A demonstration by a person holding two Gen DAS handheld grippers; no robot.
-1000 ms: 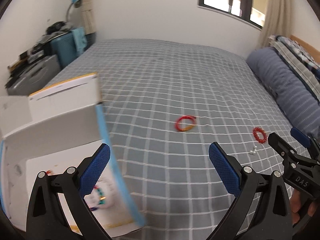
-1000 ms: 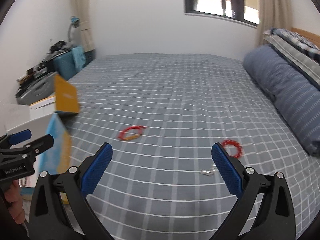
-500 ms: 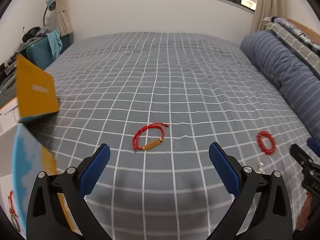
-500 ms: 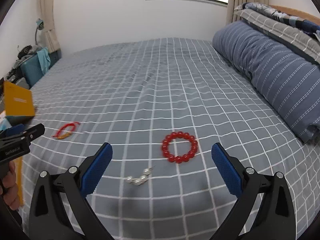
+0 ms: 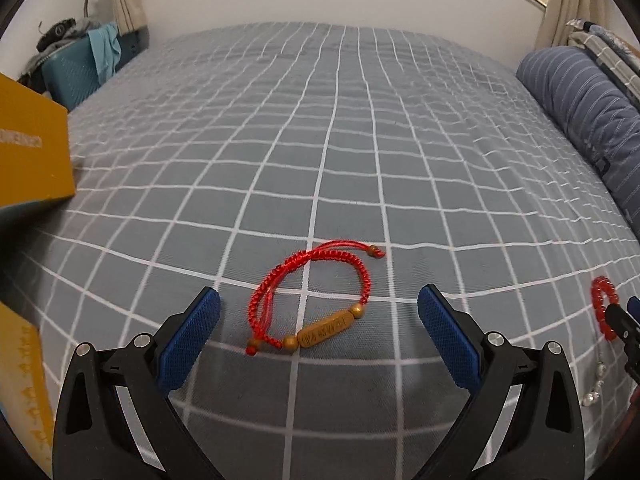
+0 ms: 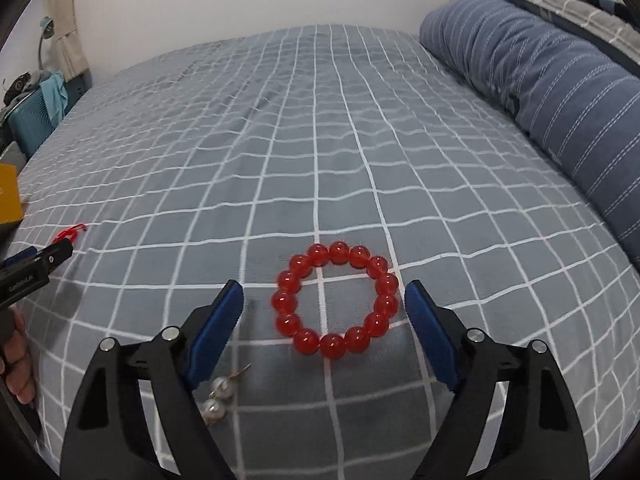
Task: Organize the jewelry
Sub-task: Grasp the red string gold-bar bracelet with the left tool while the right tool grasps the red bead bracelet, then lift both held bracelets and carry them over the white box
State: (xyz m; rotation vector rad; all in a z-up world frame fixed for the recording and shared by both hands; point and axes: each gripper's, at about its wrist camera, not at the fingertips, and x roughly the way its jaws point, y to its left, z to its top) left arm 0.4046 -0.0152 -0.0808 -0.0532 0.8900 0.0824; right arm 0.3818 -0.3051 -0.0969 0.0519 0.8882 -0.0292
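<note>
A red cord bracelet (image 5: 316, 300) with wooden beads lies on the grey checked bed cover, between the wide-apart blue pads of my left gripper (image 5: 319, 308), which is open and touches nothing. A red bead bracelet (image 6: 335, 305) lies between the pads of my right gripper (image 6: 324, 300), whose jaws are closing, with a gap still showing on both sides. Two pearl earrings (image 6: 218, 397) rest by the right gripper's left finger. The bead bracelet (image 5: 605, 309) also shows at the right edge of the left wrist view.
A yellow box flap (image 5: 34, 152) stands at the left edge of the bed. A blue striped bolster pillow (image 6: 552, 88) runs along the right side. A teal case (image 5: 76, 72) with clutter sits beyond the bed's left side. A hand (image 6: 16, 360) holds the left gripper.
Both grippers have come down and forward over the bed, each now framing its own bracelet. The white box has slid out of the left wrist view. The right jaws have narrowed.
</note>
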